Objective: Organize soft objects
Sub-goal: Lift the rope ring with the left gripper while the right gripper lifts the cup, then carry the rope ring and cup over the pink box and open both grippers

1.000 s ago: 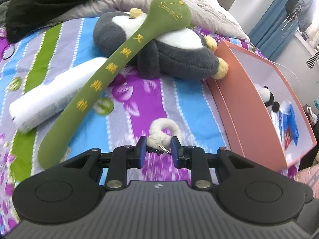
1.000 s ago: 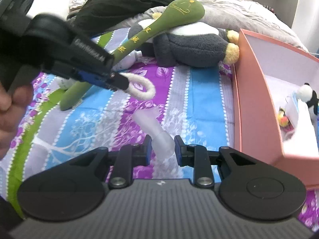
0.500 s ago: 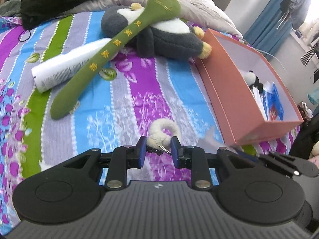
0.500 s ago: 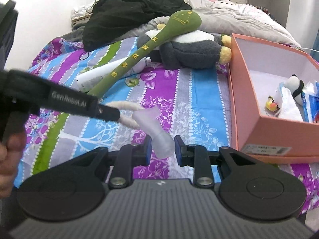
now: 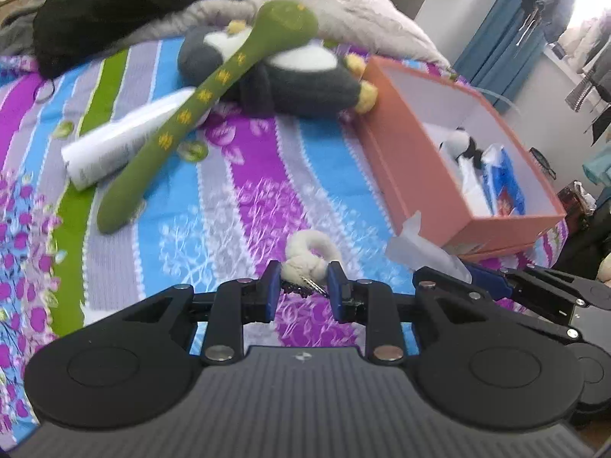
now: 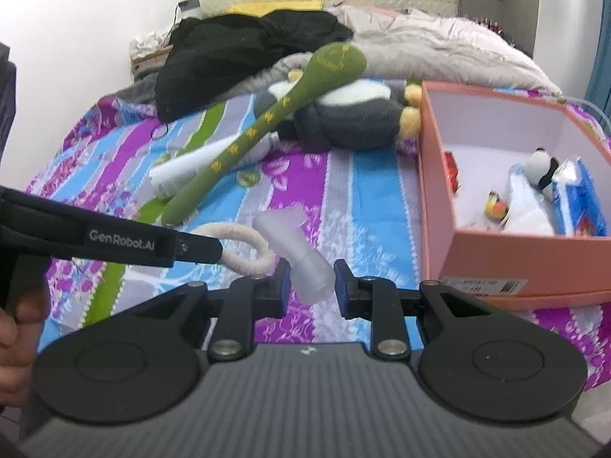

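My left gripper is shut on a cream fluffy ring keychain, held above the bedspread; it also shows in the right wrist view. My right gripper is shut on a translucent soft plastic piece, which shows in the left wrist view too. A pink box at the right holds a small panda toy and packets. A penguin plush lies at the far side with a long green plush across it.
A white tube lies under the green plush. Black clothing and a grey quilt are piled at the head of the bed. The striped floral bedspread lies below both grippers.
Both grippers have risen and pulled back from the bed with their objects still held. The plush toys and box now look farther away. The two grippers have come closer together.
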The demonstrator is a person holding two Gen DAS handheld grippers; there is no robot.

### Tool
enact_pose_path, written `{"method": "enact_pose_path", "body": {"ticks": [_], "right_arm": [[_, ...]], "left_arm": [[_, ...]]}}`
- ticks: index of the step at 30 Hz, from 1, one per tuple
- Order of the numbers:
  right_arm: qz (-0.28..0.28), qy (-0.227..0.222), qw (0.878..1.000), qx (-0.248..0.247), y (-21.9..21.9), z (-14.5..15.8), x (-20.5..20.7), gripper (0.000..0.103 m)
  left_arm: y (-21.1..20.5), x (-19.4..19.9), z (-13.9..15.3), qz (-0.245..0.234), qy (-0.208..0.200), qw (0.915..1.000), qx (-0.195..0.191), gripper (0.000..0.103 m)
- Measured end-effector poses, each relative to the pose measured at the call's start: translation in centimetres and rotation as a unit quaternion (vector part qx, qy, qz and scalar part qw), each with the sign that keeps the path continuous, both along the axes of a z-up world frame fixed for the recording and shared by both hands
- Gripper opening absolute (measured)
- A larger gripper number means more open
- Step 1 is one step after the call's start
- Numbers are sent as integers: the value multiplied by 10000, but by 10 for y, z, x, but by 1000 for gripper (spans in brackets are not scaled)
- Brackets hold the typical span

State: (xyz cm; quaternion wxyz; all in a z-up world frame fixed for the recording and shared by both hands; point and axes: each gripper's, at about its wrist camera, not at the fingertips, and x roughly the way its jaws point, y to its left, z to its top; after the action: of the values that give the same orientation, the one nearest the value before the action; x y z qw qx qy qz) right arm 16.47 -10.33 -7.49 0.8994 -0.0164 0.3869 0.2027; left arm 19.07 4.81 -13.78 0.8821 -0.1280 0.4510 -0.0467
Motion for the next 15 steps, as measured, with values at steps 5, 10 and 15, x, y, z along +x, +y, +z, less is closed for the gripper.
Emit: {"method": "enact_pose_path", "body": {"ticks": [5,10,15], "right_arm": [[-189,-212,9995,135,-16,27,10,28],[-299,-556,9979,152,-33,56,22,28],[-466,-925,9945,167,-53,83,35,29]], "left_arm": [[-9,12,34,-105,-292,9995,-23,30],[-28,28,68,-241,-618,9978,-49,30],[-50,46,101,-414,-925,9948,-114,30]]}}
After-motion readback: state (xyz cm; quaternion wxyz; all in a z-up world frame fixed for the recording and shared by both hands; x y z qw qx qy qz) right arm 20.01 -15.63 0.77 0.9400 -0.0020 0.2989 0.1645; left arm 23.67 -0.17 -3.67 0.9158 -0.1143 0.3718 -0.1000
